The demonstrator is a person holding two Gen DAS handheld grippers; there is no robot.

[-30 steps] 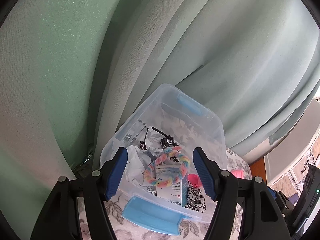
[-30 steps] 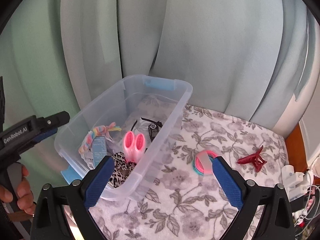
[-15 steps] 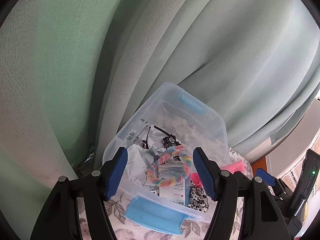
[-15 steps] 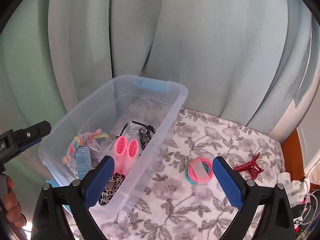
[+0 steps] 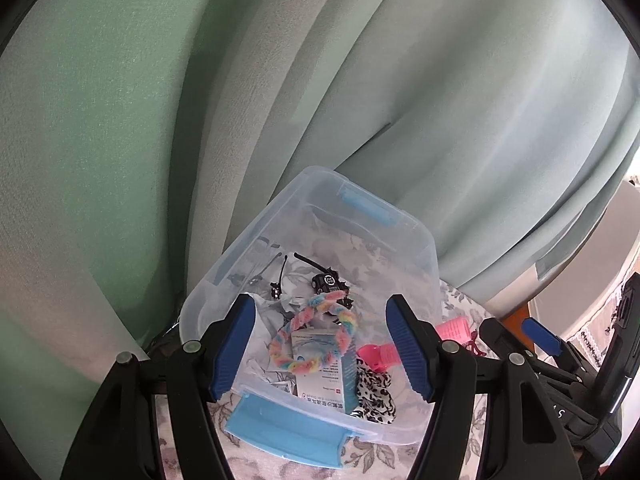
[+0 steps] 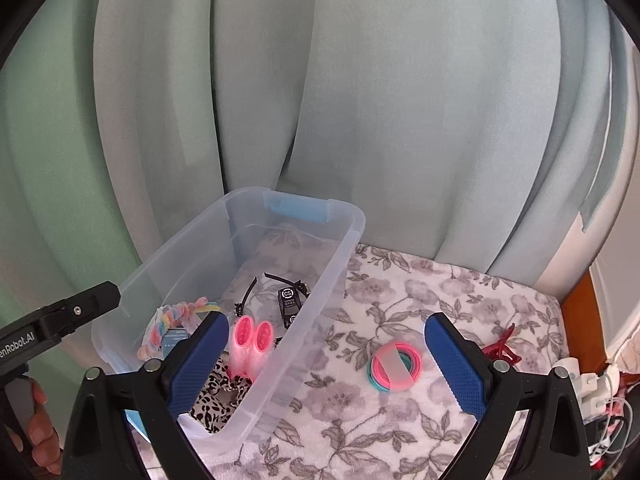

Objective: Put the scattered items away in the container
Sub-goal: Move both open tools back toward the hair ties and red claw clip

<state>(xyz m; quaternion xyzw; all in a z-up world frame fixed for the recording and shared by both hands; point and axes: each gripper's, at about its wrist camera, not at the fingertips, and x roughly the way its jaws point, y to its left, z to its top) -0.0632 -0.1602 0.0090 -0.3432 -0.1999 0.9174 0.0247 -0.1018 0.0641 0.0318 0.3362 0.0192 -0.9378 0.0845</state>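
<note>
A clear plastic bin with blue handles holds a rainbow braided hair tie, a small box, black hair clips, a leopard scrunchie and pink rollers. My left gripper hangs open over the bin's near end, with nothing between its fingers. My right gripper stands open above the bin's right wall and the floral cloth. A stack of pink and teal hair ties and a red claw clip lie on the cloth to the right of the bin.
A floral cloth covers the surface. Pale green curtains hang close behind the bin. A wooden edge and a white power strip with cables sit at the far right. A person's hand holds the left gripper's handle.
The right gripper has lifted a little, so the bin and hair ties sit lower in its view. It has also come into the right side of the left wrist view. The left gripper kept still.
</note>
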